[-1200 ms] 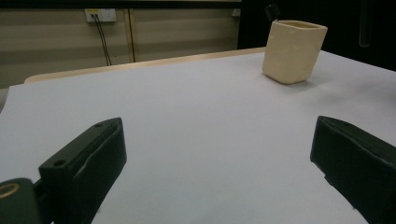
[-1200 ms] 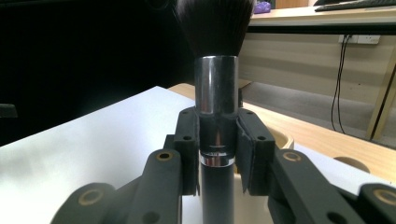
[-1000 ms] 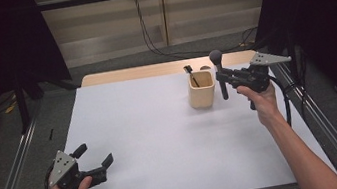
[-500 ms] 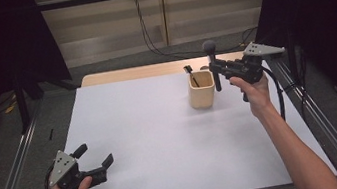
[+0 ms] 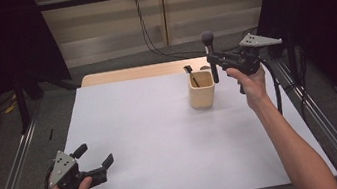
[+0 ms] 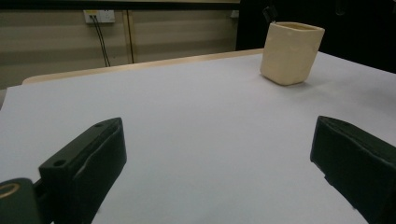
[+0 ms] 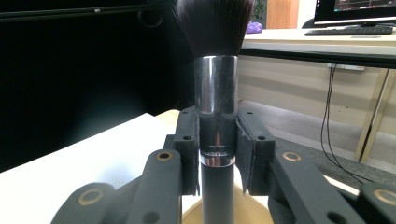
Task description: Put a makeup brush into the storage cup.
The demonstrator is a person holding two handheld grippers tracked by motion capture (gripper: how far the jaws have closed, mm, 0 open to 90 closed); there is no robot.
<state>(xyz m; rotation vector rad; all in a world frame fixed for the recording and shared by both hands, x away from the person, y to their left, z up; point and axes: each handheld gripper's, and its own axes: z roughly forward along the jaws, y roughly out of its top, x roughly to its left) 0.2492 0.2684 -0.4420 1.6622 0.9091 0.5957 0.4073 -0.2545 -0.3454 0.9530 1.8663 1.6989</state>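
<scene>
Brush upright in my right claw, above the cup.

My right gripper is clamped on the makeup brush, both pads pressed against its silver collar, dark bristles up and handle hanging down. The brush hovers just above the far right corner of the cream cup, not touching it. A small dark tool leans inside the cup at its far left corner. My left gripper sits well away from the cup, at the near left edge of the white table, jaws spread wide and holding nothing.
</scene>
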